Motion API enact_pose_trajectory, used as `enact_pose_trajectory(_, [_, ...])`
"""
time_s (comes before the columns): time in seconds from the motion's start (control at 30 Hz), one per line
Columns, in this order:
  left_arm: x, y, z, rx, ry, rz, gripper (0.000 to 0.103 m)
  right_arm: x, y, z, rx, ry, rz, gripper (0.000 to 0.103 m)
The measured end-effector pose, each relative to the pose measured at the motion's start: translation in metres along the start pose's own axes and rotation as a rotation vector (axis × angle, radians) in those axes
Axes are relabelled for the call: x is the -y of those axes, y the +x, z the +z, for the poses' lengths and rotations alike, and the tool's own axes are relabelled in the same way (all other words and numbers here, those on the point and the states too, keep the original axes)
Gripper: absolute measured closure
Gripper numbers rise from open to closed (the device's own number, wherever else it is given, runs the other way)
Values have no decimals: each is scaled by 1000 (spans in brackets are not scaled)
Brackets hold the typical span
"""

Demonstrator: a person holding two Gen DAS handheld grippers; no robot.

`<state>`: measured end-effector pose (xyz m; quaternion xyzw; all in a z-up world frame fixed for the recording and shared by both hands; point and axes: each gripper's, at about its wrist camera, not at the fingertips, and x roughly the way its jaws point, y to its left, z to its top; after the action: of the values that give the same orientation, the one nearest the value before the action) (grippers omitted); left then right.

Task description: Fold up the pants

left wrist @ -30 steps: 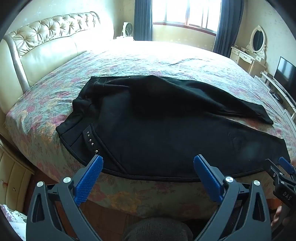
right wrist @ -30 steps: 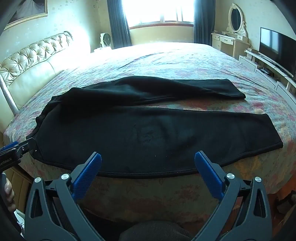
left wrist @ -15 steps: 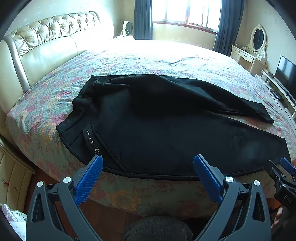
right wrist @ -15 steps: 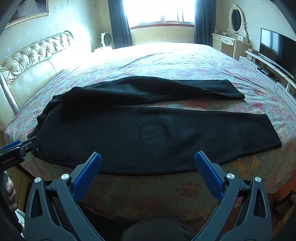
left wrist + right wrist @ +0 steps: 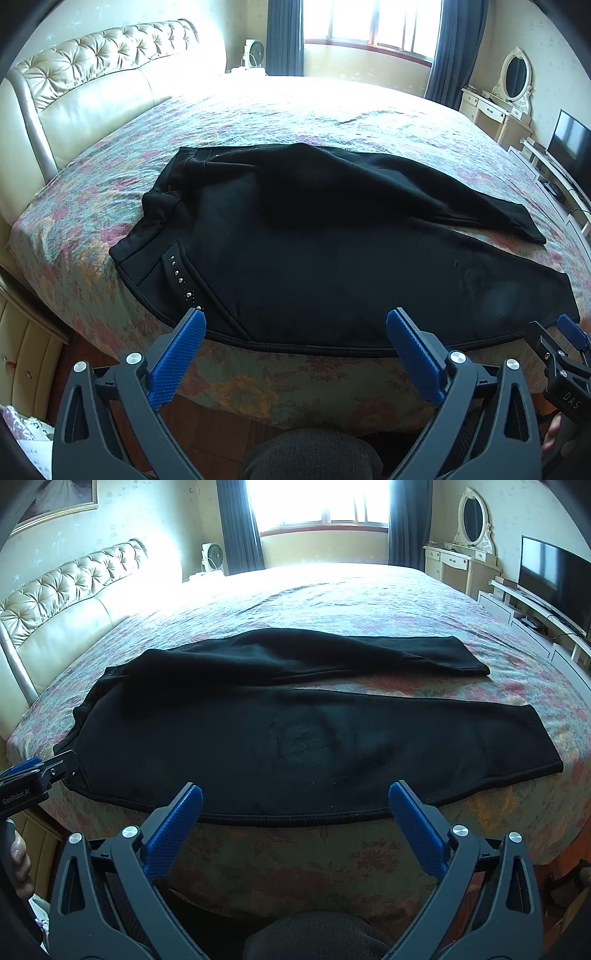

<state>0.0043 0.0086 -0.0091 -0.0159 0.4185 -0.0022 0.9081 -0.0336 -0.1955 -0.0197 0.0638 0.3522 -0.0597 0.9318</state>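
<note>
Black pants (image 5: 332,258) lie spread flat on the floral bedspread (image 5: 258,118), waistband toward nine o'clock, while the left gripper (image 5: 295,325) and right gripper (image 5: 295,797) hover at the near hem, fingers wide.

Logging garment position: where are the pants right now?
In both views, the black pants lie flat along the bed's near edge, waistband toward the headboard.
</note>
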Motion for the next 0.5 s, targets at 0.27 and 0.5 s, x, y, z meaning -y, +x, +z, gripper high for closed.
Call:
enact_pose_trajectory(0.27, [-1,1,-1,-8,-2,-4,5,0,2,-1,-1,2,0,2])
enact_pose_trajectory(0.5, [-1,2,-1,-13,-6,-5,5,0,4,-2,-9,3,0,2])
